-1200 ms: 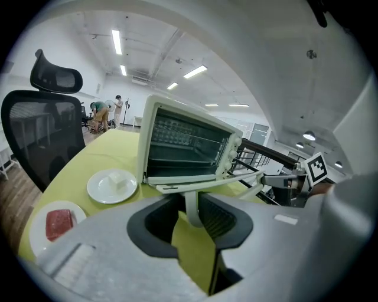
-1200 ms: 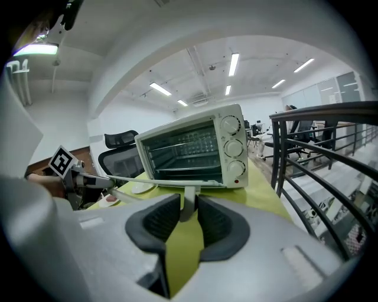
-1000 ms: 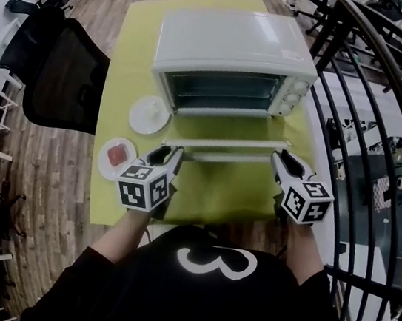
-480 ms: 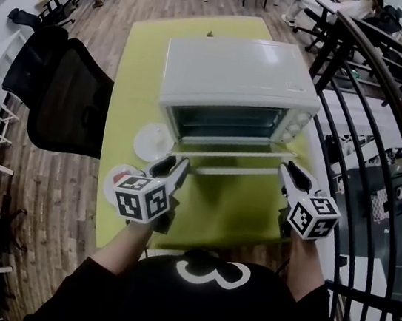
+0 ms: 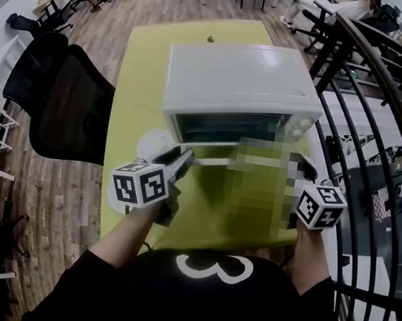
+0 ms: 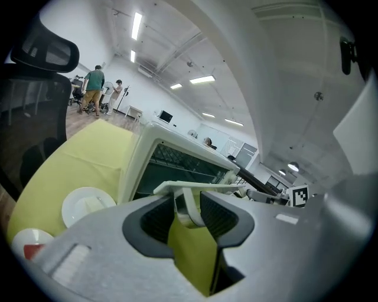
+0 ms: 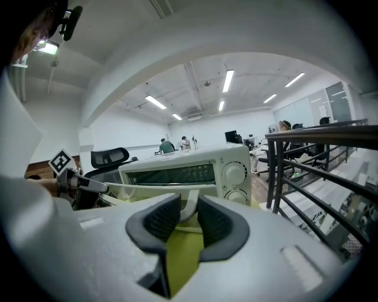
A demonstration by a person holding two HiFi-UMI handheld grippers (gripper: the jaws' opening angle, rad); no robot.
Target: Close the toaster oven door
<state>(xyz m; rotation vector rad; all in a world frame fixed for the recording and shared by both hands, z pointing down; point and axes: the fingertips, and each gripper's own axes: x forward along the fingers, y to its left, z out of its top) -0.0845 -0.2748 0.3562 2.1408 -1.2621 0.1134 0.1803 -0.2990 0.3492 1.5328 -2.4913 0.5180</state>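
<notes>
Swinging up from flat, oven door (image 5: pixel 210 147), left claw (image 5: pixel 184 155) loosening round handle (image 5: pixel 212 161)

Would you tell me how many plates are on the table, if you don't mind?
2. One plate lies by the oven's front left corner; the other plate, with something red on it, lies nearer the camera. More may hide behind the oven.
</notes>
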